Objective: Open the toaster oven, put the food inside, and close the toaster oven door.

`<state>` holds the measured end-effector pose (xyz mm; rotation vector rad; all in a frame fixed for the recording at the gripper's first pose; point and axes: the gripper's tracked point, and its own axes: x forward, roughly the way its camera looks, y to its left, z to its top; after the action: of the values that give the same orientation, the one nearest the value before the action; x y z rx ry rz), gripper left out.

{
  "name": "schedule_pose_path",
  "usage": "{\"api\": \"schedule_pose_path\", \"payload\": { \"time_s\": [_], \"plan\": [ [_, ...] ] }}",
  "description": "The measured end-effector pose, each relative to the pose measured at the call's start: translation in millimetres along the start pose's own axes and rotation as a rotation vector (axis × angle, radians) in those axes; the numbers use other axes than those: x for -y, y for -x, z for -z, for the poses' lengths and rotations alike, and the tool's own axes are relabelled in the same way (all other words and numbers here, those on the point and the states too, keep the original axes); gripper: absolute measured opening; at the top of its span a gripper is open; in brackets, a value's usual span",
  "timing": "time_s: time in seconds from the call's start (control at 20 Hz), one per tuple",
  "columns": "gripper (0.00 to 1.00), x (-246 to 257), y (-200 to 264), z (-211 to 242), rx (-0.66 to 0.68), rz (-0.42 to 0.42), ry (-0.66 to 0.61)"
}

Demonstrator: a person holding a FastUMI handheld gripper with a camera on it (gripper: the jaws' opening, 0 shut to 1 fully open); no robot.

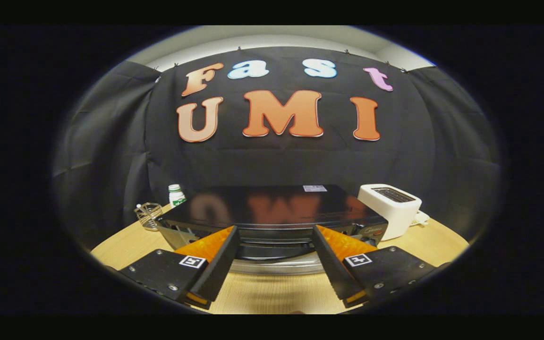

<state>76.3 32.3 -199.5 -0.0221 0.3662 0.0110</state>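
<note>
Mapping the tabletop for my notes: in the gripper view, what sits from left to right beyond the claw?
Wire basket → white bottle → black toaster oven, straight ahead of the open claw → white toaster.

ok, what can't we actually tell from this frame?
- Toaster oven front: in the gripper view, door state and handle are hidden by its top and the open claw fingers.
- Oven interior: out of sight behind the front.
- Food: cannot tell where it is.
- Bottle label and wire holder contents: too small.
- White toaster slots: too dark to tell if loaded.
</note>
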Motion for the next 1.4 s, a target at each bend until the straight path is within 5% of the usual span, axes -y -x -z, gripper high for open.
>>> {"api": "schedule_pose_path", "payload": {
  "time_s": [0.95, 1.4],
  "plan": [
    [0.91, -1, 82, 102, -0.217, -0.163, 0.070],
    [0.90, -9, 83, 152, -0.382, -0.271, -0.229]
  ]
}}
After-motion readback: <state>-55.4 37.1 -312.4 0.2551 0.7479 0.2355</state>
